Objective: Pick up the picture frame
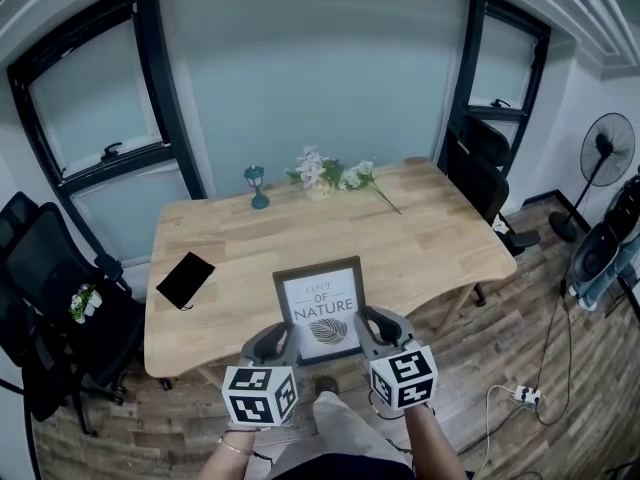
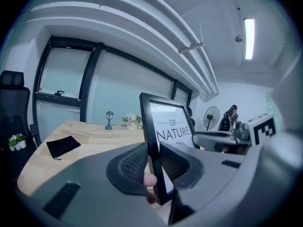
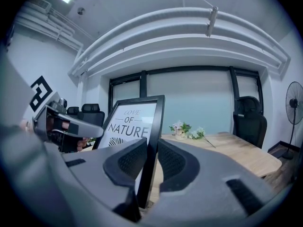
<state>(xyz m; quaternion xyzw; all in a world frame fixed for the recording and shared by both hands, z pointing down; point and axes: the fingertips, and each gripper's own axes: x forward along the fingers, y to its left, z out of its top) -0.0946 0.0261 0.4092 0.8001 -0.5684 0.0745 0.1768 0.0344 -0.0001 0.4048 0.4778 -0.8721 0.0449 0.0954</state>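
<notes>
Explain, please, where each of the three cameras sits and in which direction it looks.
Head view: on the person's head, looking steeply down at the table; both forearms show, with the left gripper and right gripper holding the picture frame.
Left gripper view: rides the left gripper, looks along its fingers; the right gripper shows at right.
Right gripper view: rides the right gripper, looks along its fingers; the left gripper shows at left.
Shared: both gripper views show the picture frame and the flowers.
</notes>
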